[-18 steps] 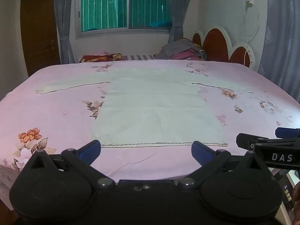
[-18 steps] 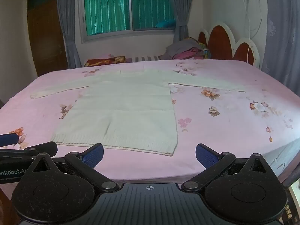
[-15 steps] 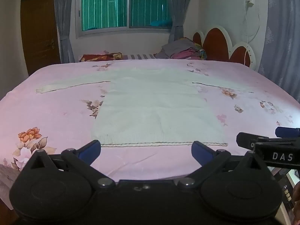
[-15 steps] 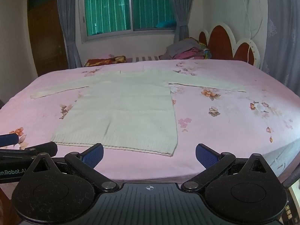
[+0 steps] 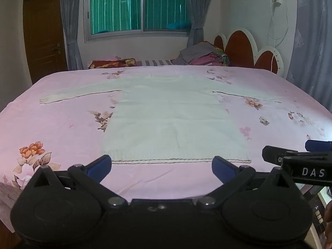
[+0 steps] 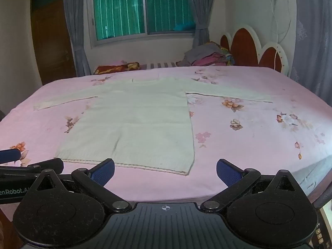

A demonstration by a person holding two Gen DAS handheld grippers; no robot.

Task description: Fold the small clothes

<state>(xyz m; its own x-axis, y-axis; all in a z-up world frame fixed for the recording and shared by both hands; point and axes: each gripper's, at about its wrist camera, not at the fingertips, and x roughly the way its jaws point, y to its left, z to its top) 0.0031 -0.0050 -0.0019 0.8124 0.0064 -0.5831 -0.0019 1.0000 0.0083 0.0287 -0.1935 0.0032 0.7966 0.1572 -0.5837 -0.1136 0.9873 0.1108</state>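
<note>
1. Lying flat on the pink floral bedspread (image 5: 62, 124), the white sweater (image 5: 172, 124) has both sleeves out sideways and its hem nearest the grippers.
2. Starting well, I'd say, means pinching a sleeve cuff or hem corner through both layers, then carrying it across without dragging.
3. The left gripper (image 5: 161, 167) and right gripper (image 6: 165, 169) hover side by side short of the hem, tilted downward.
4. Both have their blue pads spread wide, holding nothing.
</note>
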